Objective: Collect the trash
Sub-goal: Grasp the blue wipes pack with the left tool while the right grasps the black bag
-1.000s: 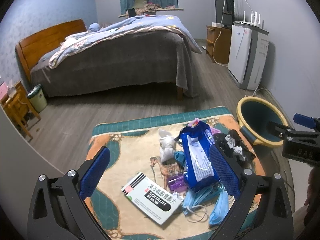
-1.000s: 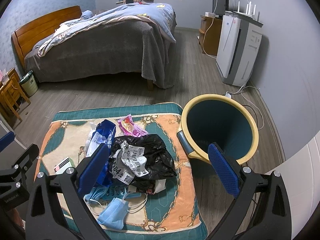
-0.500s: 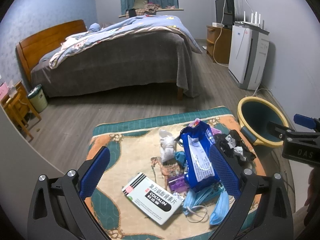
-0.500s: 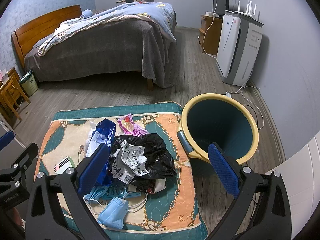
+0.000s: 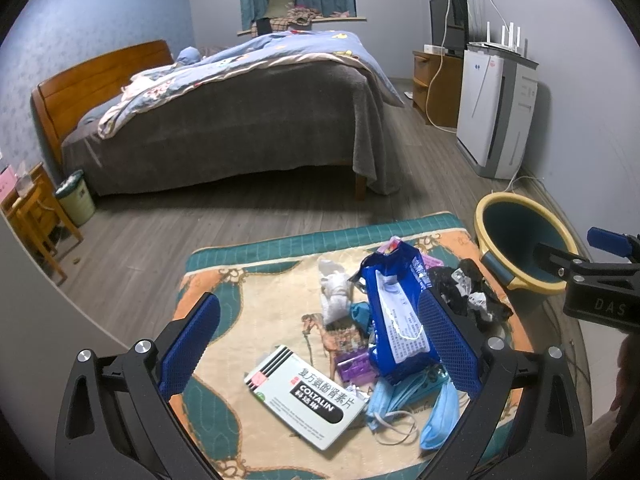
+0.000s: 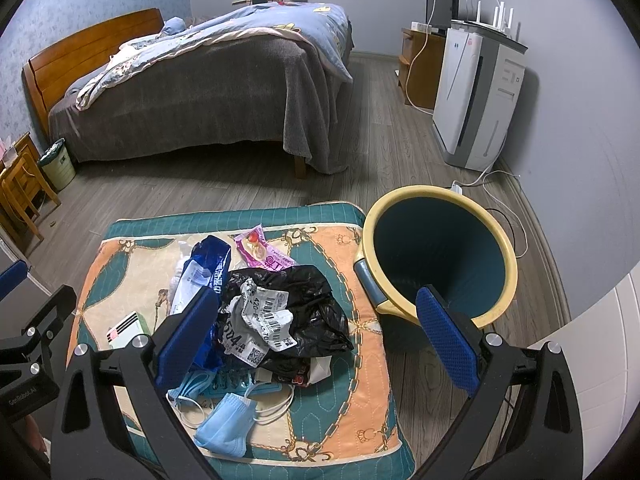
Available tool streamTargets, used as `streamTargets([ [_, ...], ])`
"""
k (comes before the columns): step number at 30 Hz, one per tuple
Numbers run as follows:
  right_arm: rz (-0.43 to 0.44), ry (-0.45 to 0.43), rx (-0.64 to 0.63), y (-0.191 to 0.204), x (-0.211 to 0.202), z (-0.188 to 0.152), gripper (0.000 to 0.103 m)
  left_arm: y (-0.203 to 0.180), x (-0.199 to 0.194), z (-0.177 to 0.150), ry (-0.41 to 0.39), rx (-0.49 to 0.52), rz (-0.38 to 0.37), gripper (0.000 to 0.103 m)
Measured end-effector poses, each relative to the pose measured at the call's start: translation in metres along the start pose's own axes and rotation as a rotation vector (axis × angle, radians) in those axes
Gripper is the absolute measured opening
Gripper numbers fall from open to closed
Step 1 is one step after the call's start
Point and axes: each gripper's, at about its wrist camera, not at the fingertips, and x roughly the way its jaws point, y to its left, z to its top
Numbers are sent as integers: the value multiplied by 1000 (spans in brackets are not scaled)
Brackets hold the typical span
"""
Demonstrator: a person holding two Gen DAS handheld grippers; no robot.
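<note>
Trash still covers the patterned mat [image 6: 360,392], so by my judgement the collecting has barely begun; the teal bin [image 6: 436,248], standing on the floor against the mat's right edge, shows no litter in the part of its inside that can be seen. Farthest from the bin lies a white medicine box [image 5: 306,396]. Nearer it come a crumpled tissue [image 5: 334,292], a blue wipes packet [image 5: 396,320] and blue face masks [image 6: 224,426]. Closest to the bin sit a pink wrapper [image 6: 264,254] and a black plastic bag [image 6: 304,312] with crumpled shipping labels. The left gripper [image 5: 320,348] is spread wide and empty above the box. The right gripper [image 6: 316,338] gapes equally wide, holding nothing, between bag and bin. Everything remains to be picked up.
</note>
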Motion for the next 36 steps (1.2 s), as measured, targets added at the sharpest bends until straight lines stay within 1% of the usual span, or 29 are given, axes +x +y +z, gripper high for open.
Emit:
streamTargets([
  [3,-4,3,-4,0,1,-3,98,3,2,-1,4,-12,-2,98],
  [7,-16,8,-12,0,3,-2,98,10,12,-6,51,-54,-28,98],
  [10,-18,3,-5,-2,2,1,98,14,13,-7,36,-68,-60,98],
  [11,-18,3,-2,-2,2,1,98,15,14,-7,37,-69,-59,98],
  [15,-6,28,22,-9,5,2,98,18,20,-9,64,-106,-89,98],
  [17,10,42,38,-14,8,6,98,15,25,-9,78,-92,-81,98],
  [19,14,58,40,-18,11,11,98,11,30,-9,98,-71,-91,98],
  [22,23,70,22,-23,21,17,98,2,41,-13,129,-52,-58,98],
  [26,15,87,-29,-21,39,23,97,-13,62,-18,163,-45,-125,98],
  [28,19,119,-35,-22,52,23,97,-22,71,-20,174,-38,-153,98],
  [30,45,155,-25,-25,63,21,97,-32,80,-24,194,-23,-174,96],
  [32,50,190,-20,-27,73,19,97,-46,88,-28,217,18,-186,95],
  [35,44,215,-5,-31,78,14,97,-63,95,-36,237,86,-211,88],
  [36,52,220,7,-33,79,14,97,-69,97,-38,246,105,-219,84],
])
